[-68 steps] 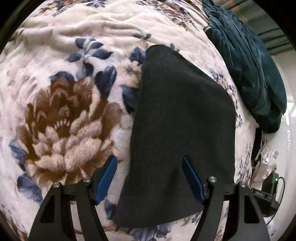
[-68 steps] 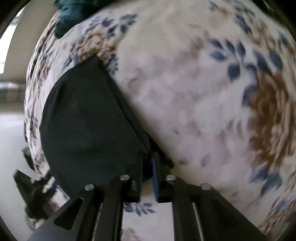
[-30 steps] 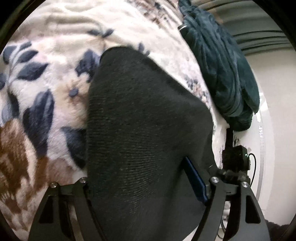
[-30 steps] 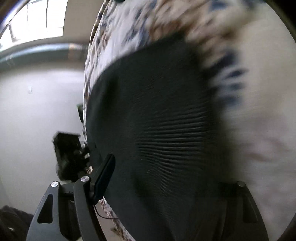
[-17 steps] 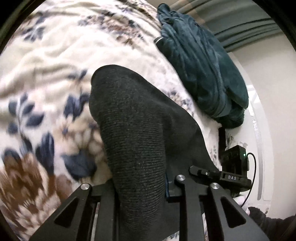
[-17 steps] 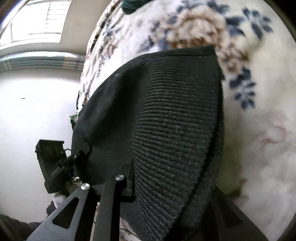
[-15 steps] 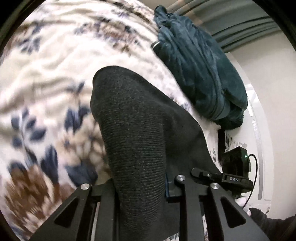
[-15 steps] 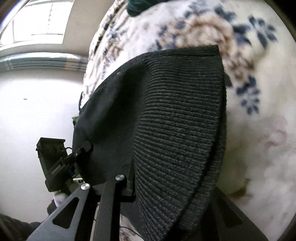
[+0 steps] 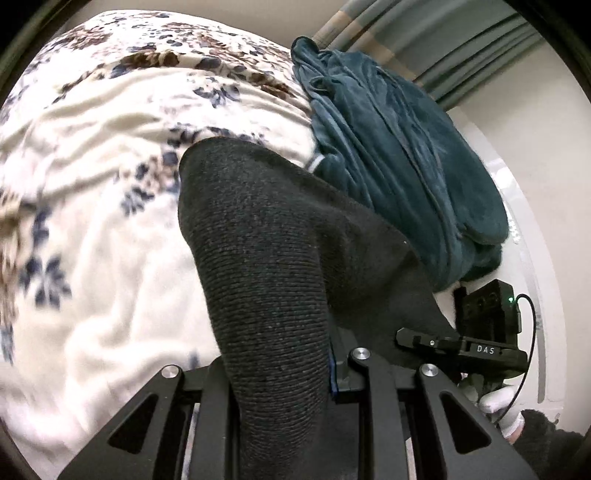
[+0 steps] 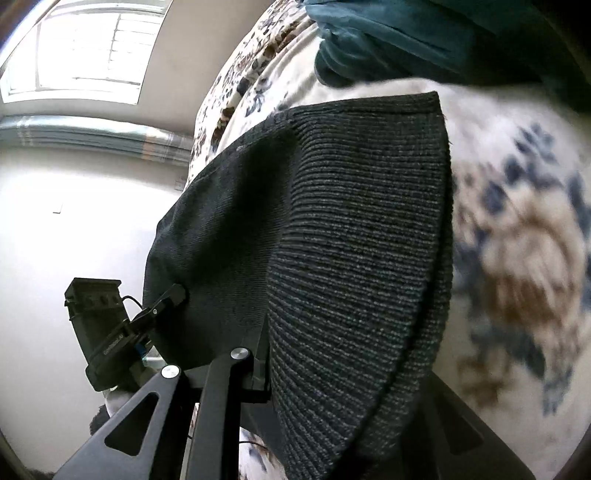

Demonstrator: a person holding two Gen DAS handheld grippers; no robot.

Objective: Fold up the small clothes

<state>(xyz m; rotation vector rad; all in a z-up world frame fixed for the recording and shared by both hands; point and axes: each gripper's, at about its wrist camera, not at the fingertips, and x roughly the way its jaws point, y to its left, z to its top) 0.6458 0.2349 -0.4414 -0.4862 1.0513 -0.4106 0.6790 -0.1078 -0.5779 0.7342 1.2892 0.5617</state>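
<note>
A dark grey knitted garment (image 9: 266, 251) hangs lifted above the floral blanket (image 9: 92, 221), held at two points. My left gripper (image 9: 280, 373) is shut on its near edge, and the cloth drapes over the fingers and hides the tips. My right gripper (image 10: 332, 373) is shut on the opposite edge of the same garment (image 10: 354, 240), with its right finger buried under the knit. Each view shows the other gripper: the right one (image 9: 461, 349) at the garment's right corner, the left one (image 10: 147, 317) at its left corner.
A dark teal fleece garment (image 9: 399, 162) lies heaped on the blanket behind the grey one, also in the right wrist view (image 10: 424, 33). The bed's edge, a white wall, striped curtains (image 9: 443, 44) and a window (image 10: 92, 51) lie beyond.
Both grippers closed on the grey garment's edges, having been open around it a second ago. They have since lifted it off the blanket and carried it toward the teal garment.
</note>
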